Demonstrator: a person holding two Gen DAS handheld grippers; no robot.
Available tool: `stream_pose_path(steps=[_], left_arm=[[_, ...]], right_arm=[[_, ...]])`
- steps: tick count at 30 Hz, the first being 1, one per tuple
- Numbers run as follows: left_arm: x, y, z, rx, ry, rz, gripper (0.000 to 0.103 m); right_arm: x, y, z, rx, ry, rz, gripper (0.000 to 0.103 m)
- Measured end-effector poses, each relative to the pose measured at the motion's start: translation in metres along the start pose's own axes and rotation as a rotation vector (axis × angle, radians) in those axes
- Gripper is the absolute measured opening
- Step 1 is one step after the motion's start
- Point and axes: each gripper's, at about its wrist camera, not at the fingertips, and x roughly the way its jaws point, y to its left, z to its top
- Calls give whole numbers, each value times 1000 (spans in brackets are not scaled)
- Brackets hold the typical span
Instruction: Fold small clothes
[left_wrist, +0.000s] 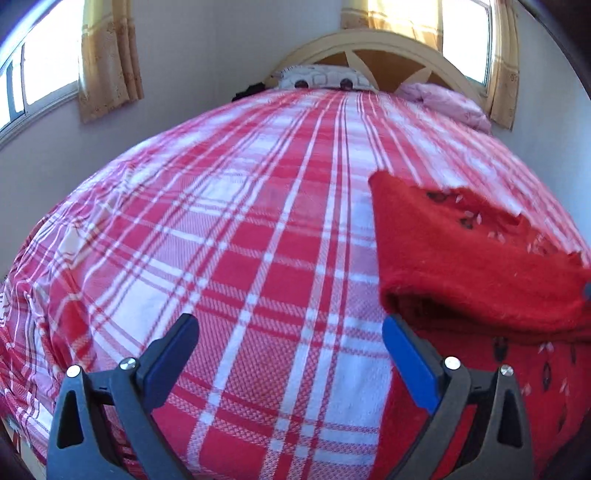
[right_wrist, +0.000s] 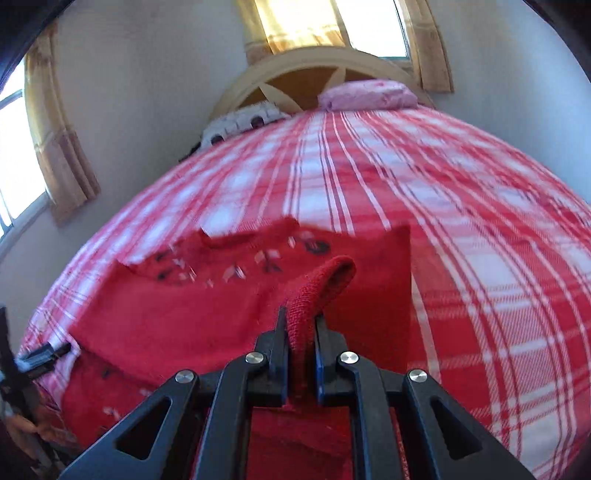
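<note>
A small red knitted sweater (left_wrist: 476, 258) with dark and white motifs lies partly folded on the red-and-white checked bedspread (left_wrist: 258, 221). In the left wrist view it sits to the right, its folded edge just beyond the right finger. My left gripper (left_wrist: 291, 339) is open over bare bedspread, with nothing between its fingers. In the right wrist view my right gripper (right_wrist: 301, 325) is shut on a ribbed fold of the red sweater (right_wrist: 207, 306), which loops up from between the pads. The left gripper's finger (right_wrist: 44, 354) shows at the sweater's left edge.
A cream wooden headboard (left_wrist: 384, 48) stands at the far end of the bed, with a patterned pillow (left_wrist: 325, 77) and a pink bundle of cloth (left_wrist: 447, 99) before it. Curtained windows (left_wrist: 107, 55) flank the bed. The bed's near left edge drops off at the frame's lower left.
</note>
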Motion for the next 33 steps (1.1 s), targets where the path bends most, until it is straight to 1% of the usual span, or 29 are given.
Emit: stream_pose_path(steps=[2, 5, 6, 8, 9, 11, 14, 17, 19, 21, 22, 24, 26, 28, 31, 33], left_arm=[[-5, 0, 8, -9, -22, -24, 102], [-11, -6, 18, 9, -56, -46, 102], [-12, -9, 21, 23, -68, -44, 102], [-12, -15, 25, 48, -85, -32, 102], [-11, -18, 27, 57, -88, -32, 102], [-7, -26, 29, 78, -90, -38, 102], [-5, -39, 29, 99, -94, -30, 102], [6, -51, 26, 119, -69, -3, 102], [16, -57, 22, 141, -41, 20, 102], [26, -59, 17, 159, -4, 48, 102], [30, -58, 14, 162, 11, 44, 102], [27, -53, 11, 148, -2, 21, 102], [23, -49, 12, 140, 2, 3, 102], [14, -47, 15, 138, -19, -8, 102], [4, -50, 15, 146, -55, -32, 102], [3, -54, 12, 156, -61, -58, 102]], right_arm=[[5, -4, -8, 4, 12, -14, 10], [-3, -12, -10, 53, 5, -2, 15], [-7, -13, -10, 56, 1, -22, 17], [-17, -15, -11, 36, -10, -114, 21], [-23, -16, -13, 29, -19, -141, 24], [-36, -16, -14, 34, -40, -151, 25], [-48, -5, -14, 12, -72, -92, 25], [-44, 18, -11, -70, -87, -43, 25], [-32, 26, -10, -80, -56, -2, 25], [-12, 22, -13, -62, 18, 1, 25], [0, 15, -18, -37, 66, -17, 25], [-1, 6, -22, -4, 48, 19, 25], [-9, 7, -19, -9, 46, 7, 25], [-25, 6, -16, -17, 4, -17, 25], [-48, 8, -16, -51, -40, -6, 26], [-50, 13, -18, -74, -36, -9, 26]])
